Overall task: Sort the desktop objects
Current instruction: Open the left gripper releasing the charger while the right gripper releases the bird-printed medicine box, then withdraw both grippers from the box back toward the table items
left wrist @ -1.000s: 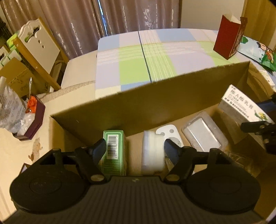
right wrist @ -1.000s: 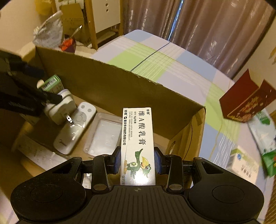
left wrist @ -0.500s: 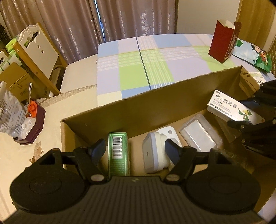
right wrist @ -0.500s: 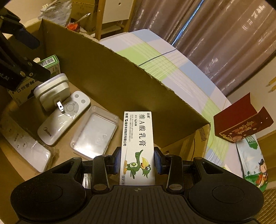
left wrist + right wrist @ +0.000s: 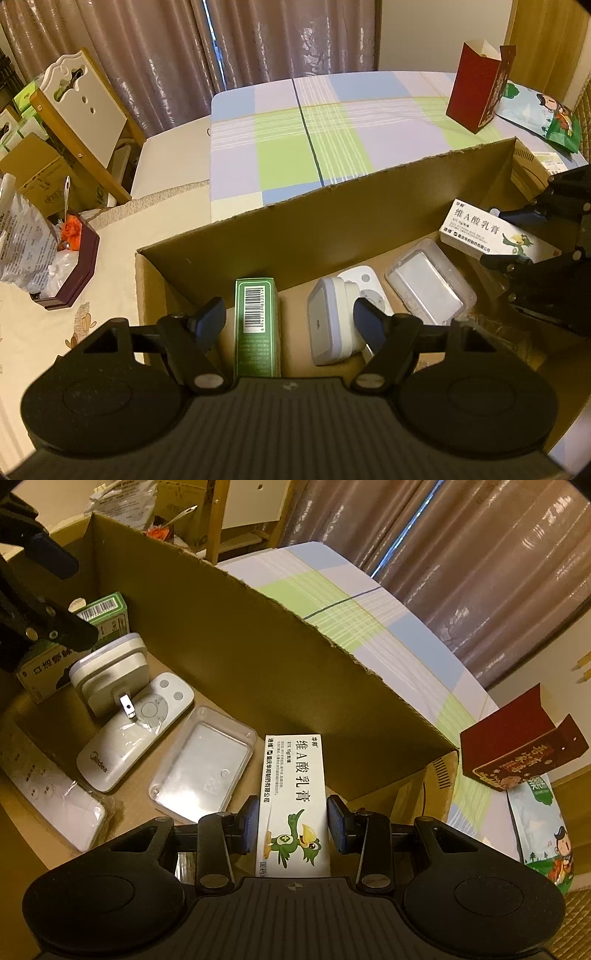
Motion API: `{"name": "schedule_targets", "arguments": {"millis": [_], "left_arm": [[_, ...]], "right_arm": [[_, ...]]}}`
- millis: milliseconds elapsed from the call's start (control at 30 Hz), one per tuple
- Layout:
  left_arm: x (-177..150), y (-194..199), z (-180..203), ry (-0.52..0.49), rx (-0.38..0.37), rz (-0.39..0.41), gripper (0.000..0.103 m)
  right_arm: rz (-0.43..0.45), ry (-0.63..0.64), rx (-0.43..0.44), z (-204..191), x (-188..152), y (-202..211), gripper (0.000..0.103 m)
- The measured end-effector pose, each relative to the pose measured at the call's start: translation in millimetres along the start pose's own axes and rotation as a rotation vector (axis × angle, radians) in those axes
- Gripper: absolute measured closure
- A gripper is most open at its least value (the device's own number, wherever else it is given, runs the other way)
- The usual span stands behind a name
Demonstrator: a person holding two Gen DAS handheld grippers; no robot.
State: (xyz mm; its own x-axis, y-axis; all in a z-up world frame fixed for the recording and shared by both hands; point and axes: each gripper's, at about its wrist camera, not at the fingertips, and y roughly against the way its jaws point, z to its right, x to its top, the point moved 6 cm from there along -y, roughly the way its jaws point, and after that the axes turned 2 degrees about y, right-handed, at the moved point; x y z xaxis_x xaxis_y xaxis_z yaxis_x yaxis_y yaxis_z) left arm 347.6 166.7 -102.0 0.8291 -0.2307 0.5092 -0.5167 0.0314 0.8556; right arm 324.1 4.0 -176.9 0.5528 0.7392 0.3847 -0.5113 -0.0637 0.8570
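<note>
Right wrist: ointment box (image 5: 295, 801) clamped in right tongs (image 5: 291, 825), to be lowered flat beside tray (image 5: 203, 768); left tongs (image 5: 290, 321) spread, empty.

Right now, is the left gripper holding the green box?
No, the left gripper is open over the cardboard box, and the green box lies between its fingers untouched.

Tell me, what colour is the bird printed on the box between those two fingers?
Green, with an orange beak; the bird shows best in the right wrist view.
</note>
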Motion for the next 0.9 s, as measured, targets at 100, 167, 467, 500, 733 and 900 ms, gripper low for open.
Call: {"name": "schedule_targets", "arguments": {"millis": [100, 167, 467, 500, 733, 900], "left_arm": [[-1.6, 0.3, -0.8, 0.003, 0.000, -0.003, 0.030], [-2.9, 1.4, -0.5, 0.007, -0.003, -0.005, 0.030], [-11.4, 11.0, 6.4, 0.016, -0.021, -0.012, 0.027], [-12.4, 12.2, 7.3, 0.017, -0.023, -0.013, 0.027], [-19.6, 25.5, 16.0, 0.015, -0.028, -0.010, 0.022], [-23.4, 38.2, 16.9, 0.041, -0.010, 0.000, 0.018]], "right_arm": [[0.008, 0.039, 0.026, -6.4, -0.1, 2.2, 0.009], [0.042, 0.052, -0.005, -6.8, 0.5, 10.5, 0.003], [0.058, 0.049, 0.077, -4.8, -14.6, 46.4, 0.003], [0.060, 0.048, 0.079, -7.2, -16.9, 50.0, 0.003], [0.071, 0.028, 0.106, -12.3, -24.7, 63.2, 0.003], [0.086, -0.005, 0.129, -10.2, -26.5, 73.1, 0.003]]}}
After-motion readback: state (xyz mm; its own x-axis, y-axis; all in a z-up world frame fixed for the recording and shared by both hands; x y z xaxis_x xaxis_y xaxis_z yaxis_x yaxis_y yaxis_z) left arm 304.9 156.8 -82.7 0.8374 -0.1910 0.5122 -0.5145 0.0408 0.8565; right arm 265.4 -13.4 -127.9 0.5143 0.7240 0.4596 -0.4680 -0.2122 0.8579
